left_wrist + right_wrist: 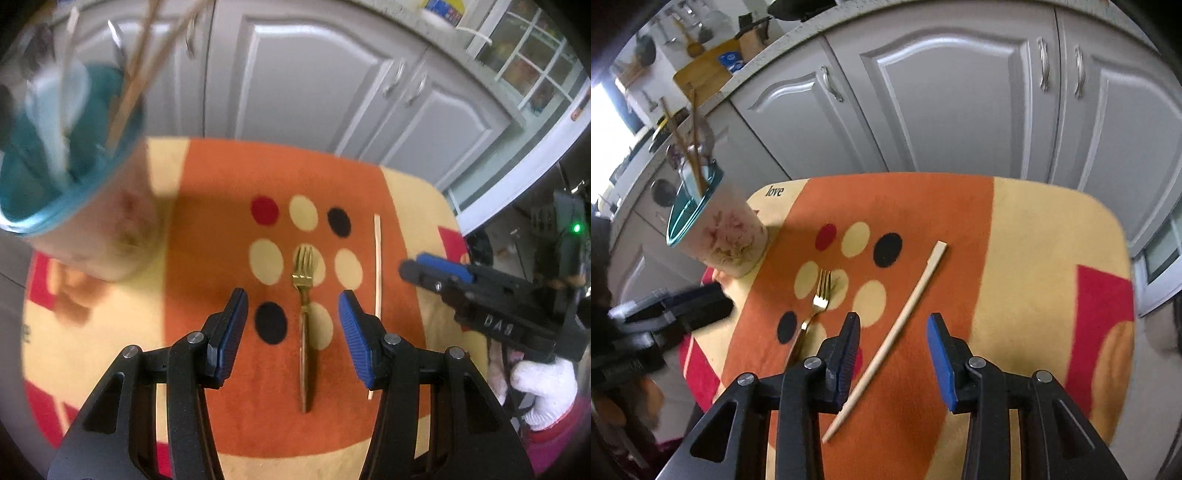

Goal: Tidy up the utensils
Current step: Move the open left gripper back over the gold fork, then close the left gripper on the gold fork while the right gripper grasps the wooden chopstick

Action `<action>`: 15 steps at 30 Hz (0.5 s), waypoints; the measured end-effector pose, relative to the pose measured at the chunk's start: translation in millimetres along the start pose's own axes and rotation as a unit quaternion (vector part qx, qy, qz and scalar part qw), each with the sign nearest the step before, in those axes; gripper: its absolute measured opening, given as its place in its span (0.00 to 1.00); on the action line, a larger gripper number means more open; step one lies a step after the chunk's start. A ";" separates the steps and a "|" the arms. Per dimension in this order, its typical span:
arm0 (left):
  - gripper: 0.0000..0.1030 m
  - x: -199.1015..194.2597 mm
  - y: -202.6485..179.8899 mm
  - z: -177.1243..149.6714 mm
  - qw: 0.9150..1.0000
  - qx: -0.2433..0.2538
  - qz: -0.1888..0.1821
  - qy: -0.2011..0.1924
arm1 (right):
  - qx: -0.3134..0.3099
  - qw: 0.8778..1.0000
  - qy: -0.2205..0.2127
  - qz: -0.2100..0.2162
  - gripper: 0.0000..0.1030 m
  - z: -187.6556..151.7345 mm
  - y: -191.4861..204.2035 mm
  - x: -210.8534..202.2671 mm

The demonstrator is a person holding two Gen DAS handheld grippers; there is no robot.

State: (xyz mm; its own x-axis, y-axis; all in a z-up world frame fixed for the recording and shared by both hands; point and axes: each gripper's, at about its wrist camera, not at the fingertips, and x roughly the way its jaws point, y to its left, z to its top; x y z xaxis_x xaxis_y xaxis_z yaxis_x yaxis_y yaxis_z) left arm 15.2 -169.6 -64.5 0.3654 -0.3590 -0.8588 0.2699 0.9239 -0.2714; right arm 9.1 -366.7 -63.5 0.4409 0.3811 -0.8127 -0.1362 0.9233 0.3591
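So there's a gold fork point(304, 295) lying flat on the orange part of a spotted cloth point(221, 184) covering the bench, tines pointing toward the grey cabinets point(295, 74). Just beside it, on its right and not touching, is a single wooden chopstick point(376, 280).

The left hand-held gripper point(293, 332) hangs right over the fork with its blue pads spread wide, one on each side of the handle, nothing pinched. The right hand-held gripper point(892, 354) is above the chopstick, jaws apart too, and the stick runs diagonally through the gap between them without either pad pressing on it. From the left camera you can see a white-gloved hand point(543, 384) holding that right one.

Off at the far left corner of the cloth sits a cup point(727, 236) with a teal inside and a flowery pattern. It already holds a couple of chopsticks point(694, 147) and some other utensils, too blurry to tell which.
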 end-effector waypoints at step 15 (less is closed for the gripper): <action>0.48 63.8 1.5 27.4 0.999 0.032 -0.024 0.033 | -0.021 0.999 0.030 -0.011 0.36 31.3 -23.0 47.3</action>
State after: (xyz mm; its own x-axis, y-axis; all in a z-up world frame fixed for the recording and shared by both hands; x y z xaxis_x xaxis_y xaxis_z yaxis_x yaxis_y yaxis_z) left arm 63.3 -194.8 -107.8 0.2914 -0.3910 -0.8730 0.3431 0.8946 -0.2862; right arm 60.8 -371.4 -95.8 0.3900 0.3613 -0.8470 -0.1638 0.9323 0.3223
